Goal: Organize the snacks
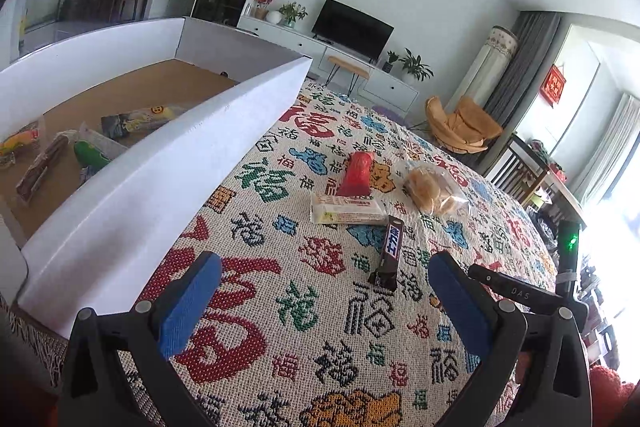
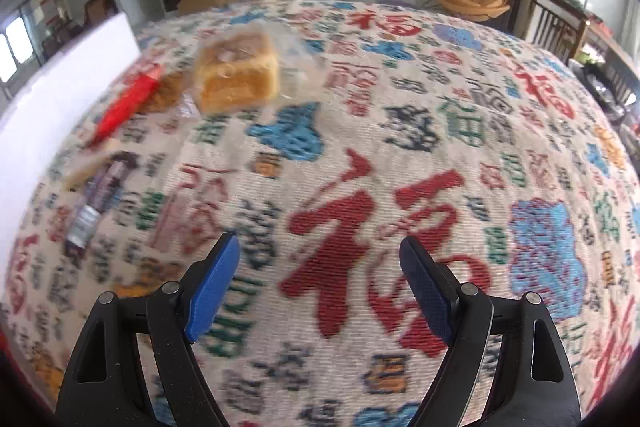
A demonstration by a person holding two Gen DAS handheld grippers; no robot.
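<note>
My left gripper (image 1: 324, 267) is open and empty above the patterned cloth, just short of a brown Snickers bar (image 1: 389, 254). Beyond it lie a white wrapped wafer pack (image 1: 346, 209), a red packet (image 1: 357, 174) and a bagged bread bun (image 1: 434, 189). A white cardboard box (image 1: 168, 163) at left holds several snacks (image 1: 92, 147). My right gripper (image 2: 320, 247) is open and empty over the cloth; the bread (image 2: 238, 73), red packet (image 2: 128, 101) and Snickers bar (image 2: 98, 197) lie blurred to its far left.
The table is covered by a woven cloth (image 1: 280, 307) with coloured characters. The right gripper's black body (image 1: 520, 293) shows at the right of the left wrist view. The box wall (image 2: 60, 115) shows at the left in the right wrist view. A TV, cabinet and orange chair stand behind.
</note>
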